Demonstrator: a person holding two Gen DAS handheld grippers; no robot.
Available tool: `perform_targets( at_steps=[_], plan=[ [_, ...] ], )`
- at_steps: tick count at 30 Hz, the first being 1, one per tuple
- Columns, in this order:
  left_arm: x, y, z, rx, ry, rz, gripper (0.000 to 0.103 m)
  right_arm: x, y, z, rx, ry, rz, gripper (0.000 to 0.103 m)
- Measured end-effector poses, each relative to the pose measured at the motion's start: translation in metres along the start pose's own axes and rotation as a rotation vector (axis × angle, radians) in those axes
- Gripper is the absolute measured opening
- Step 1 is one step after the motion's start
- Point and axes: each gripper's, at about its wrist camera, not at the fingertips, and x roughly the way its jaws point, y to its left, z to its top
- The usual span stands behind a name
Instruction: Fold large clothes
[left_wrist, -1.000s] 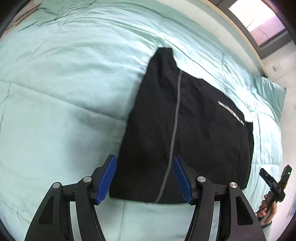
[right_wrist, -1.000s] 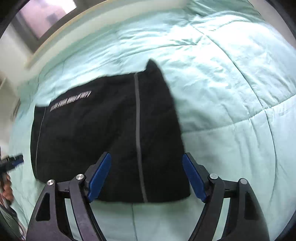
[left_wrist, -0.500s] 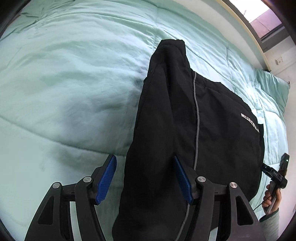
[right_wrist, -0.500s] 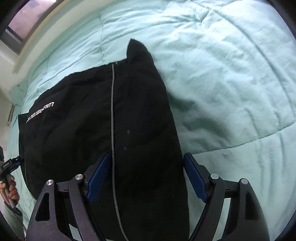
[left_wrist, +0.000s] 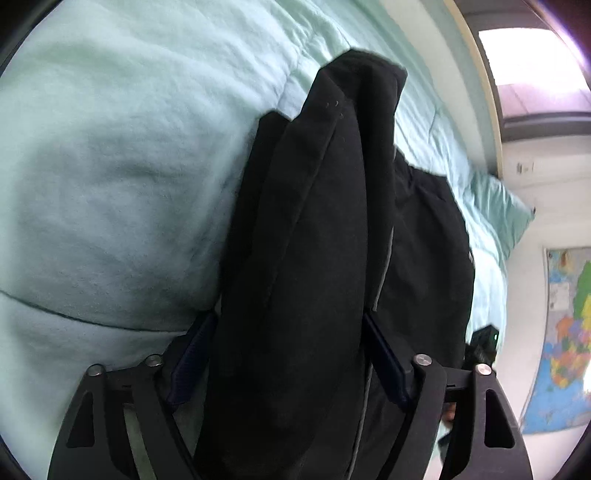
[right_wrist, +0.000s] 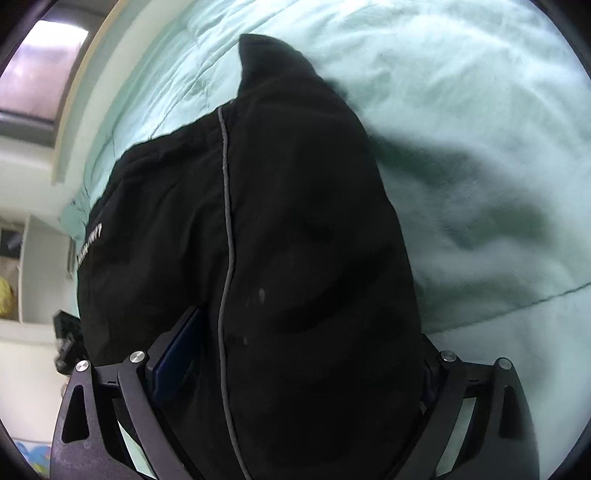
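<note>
1. The left tool (left_wrist: 286, 356) has a thick fold of the black garment (left_wrist: 314, 258) between its two blue pads. The left pad shows just beside the cloth and the right pad lies against its edge. The jaws are easing closer, and I cannot tell whether the pads press the cloth.
2. The right tool (right_wrist: 295, 363) straddles another part of the same garment. Its jaws are widening, and the left blue pad (right_wrist: 177, 354) stands beside the cloth. The right pad is almost wholly hidden behind the fabric.
3. In both wrist views the garment bulges up between the fingers and fills the middle of the frame, running away from the tools toward a pointed end at the top.
4. Count: two tools and one black garment.
5. The garment is black and soft. A thin grey stripe (right_wrist: 227, 229) runs down its length, and a short line of pale lettering (right_wrist: 90, 243) sits near its left edge in the right wrist view. It is folded in several layers, with seams showing on the upper fold.
6. The garment lies on a bed covered by a pale green quilt (left_wrist: 122, 177). The quilt spreads left of the garment in the left view and right of it in the right view.
7. Beyond the garment, a matching pillow (left_wrist: 498, 214) lies at the far end of the bed.
</note>
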Motion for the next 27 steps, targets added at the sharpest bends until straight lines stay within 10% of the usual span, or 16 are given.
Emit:
perform_targets(
  at_steps=[2,6,14,19,27],
  plan=[
    [-0.007,-0.017,-0.007,0.094,-0.044,0.034,0.043,-0.002,0.003,-0.002,-0.003,-0.02,0.019,0.08],
    [-0.02,-0.029,-0.012,0.13,-0.064,0.022,0.036,-0.013,0.017,-0.011,-0.035,-0.058,-0.001,0.061],
    [-0.004,-0.007,-0.001,-0.005,-0.007,-0.023,0.05,0.018,-0.009,0.001,0.13,0.082,0.16,0.088],
    [-0.04,-0.04,-0.025,0.07,-0.104,-0.023,0.029,0.0,0.021,-0.009,0.048,0.005,0.072,0.046],
    [-0.118,-0.106,-0.09,0.185,-0.202,-0.103,0.024,-0.067,0.091,-0.056,-0.101,-0.092,0.017,0.028]
  ],
)
